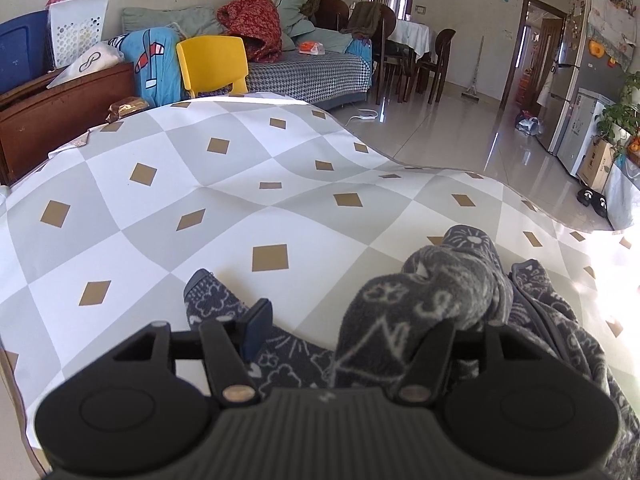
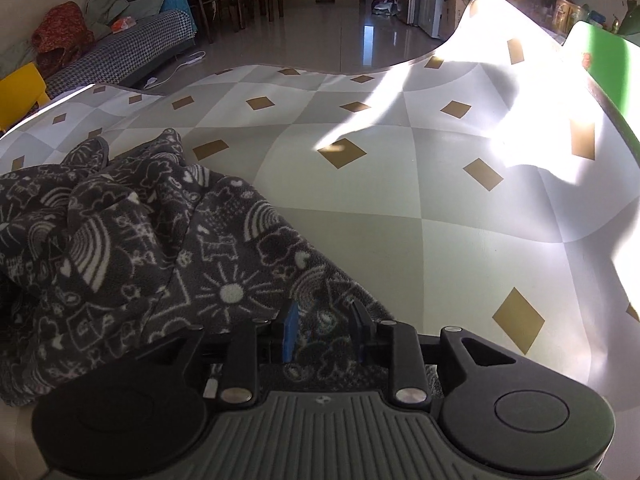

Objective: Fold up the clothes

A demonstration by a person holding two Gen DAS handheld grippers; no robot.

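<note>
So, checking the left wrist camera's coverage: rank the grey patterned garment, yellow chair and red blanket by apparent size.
1. Grey patterned garment, largest, though nearest the camera.
2. Yellow chair and red blanket: too alike to rank.

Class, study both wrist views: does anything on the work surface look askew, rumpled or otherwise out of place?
Yes. The dark patterned fleece garment lies bunched in a heap, not flat, and part of it drapes over the left gripper. The checked table cover also buckles into waves along its far edge.

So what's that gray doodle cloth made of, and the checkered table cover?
The gray doodle cloth looks like soft fleece: fuzzy nap, thick floppy folds. The checkered table cover looks like smooth vinyl or oilcloth: slight sheen, stiff wavy edges. Neither is certain.
</note>
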